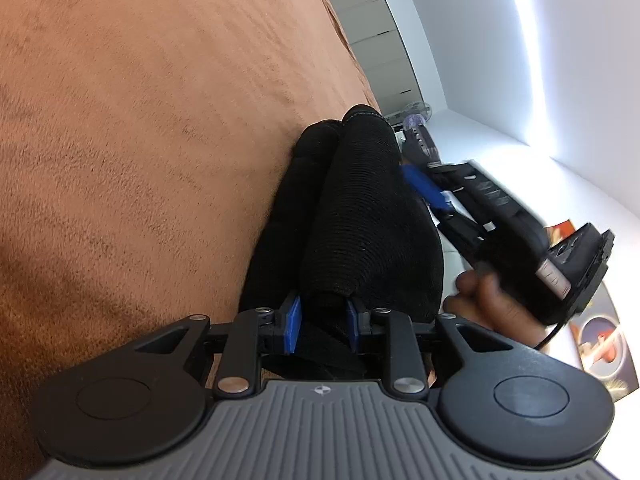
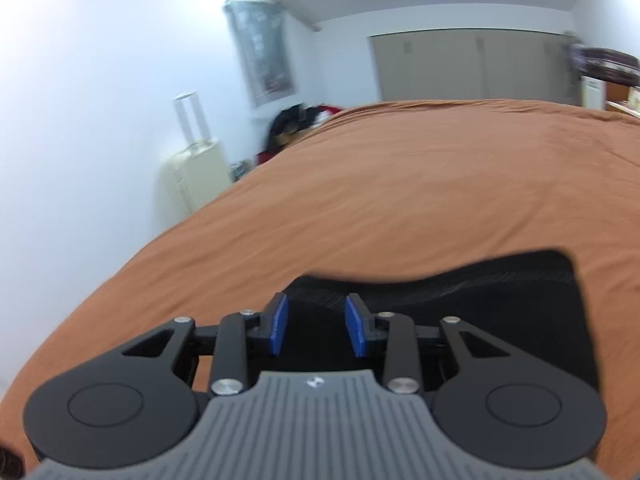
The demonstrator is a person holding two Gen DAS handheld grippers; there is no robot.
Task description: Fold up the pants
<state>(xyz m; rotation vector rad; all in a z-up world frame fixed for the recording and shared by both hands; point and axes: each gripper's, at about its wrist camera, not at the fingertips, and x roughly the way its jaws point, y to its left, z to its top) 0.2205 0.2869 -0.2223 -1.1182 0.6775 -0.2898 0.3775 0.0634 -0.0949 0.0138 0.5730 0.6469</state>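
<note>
The black ribbed pants (image 1: pixel 360 216) lie bunched on the brown bedspread (image 1: pixel 140 140). My left gripper (image 1: pixel 322 322) is shut on a fold of the pants, its blue pads (image 1: pixel 294 324) pressing the cloth. The right gripper (image 1: pixel 436 196) shows in the left wrist view beyond the pants, held in a hand. In the right wrist view the pants (image 2: pixel 460 292) lie flat under and ahead of my right gripper (image 2: pixel 318 324). Its blue pads (image 2: pixel 280 322) stand apart with nothing between them.
The brown bedspread (image 2: pixel 400 184) stretches far ahead. A cream suitcase (image 2: pixel 192 176) stands by the white wall at the left. A pile of dark clothes (image 2: pixel 296 120) lies at the bed's far corner. Closet doors (image 2: pixel 472 64) line the back wall.
</note>
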